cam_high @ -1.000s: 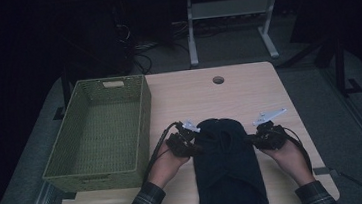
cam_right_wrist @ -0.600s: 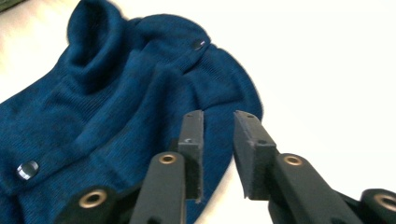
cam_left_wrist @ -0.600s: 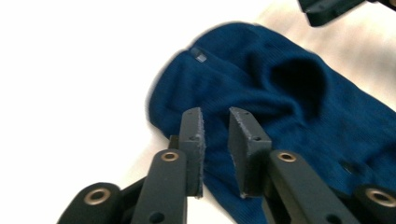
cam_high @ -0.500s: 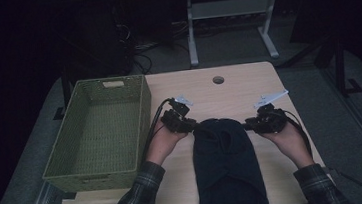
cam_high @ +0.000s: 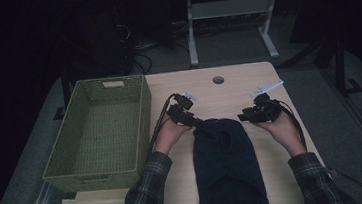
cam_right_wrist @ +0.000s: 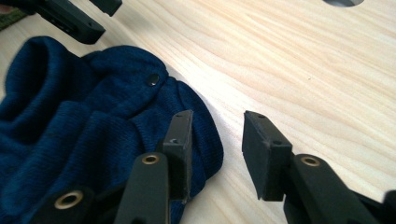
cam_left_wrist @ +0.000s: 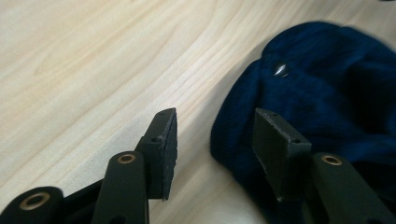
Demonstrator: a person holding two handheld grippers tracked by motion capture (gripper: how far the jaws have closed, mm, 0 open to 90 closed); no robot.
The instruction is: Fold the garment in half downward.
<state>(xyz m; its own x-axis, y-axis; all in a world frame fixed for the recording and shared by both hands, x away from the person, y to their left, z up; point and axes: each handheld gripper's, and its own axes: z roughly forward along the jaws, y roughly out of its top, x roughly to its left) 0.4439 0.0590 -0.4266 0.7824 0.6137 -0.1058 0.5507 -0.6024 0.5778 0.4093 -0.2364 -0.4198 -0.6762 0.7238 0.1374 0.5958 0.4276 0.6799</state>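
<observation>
A dark blue knit garment (cam_high: 227,163) lies lengthwise on the wooden table (cam_high: 238,89), its far end between my two grippers. My left gripper (cam_high: 193,121) is at the garment's far left corner. In the left gripper view the left gripper (cam_left_wrist: 215,135) is open, its jaws have just been opening, and the garment (cam_left_wrist: 336,93) edge lies loose under the gap. My right gripper (cam_high: 245,117) is at the far right corner. In the right gripper view the right gripper (cam_right_wrist: 217,140) is open, its jaws also just opening, one jaw over the garment (cam_right_wrist: 84,121) and nothing pressed.
A green woven basket (cam_high: 96,132) stands empty on the table's left side, close to my left forearm. A round hole (cam_high: 218,80) sits near the table's far edge. Bare wood lies beyond the garment. A metal stand (cam_high: 232,26) is on the floor behind.
Both hands have moved away from the person toward the table's far side. Both grippers' jaws have come apart and let go of the garment's far corners.
</observation>
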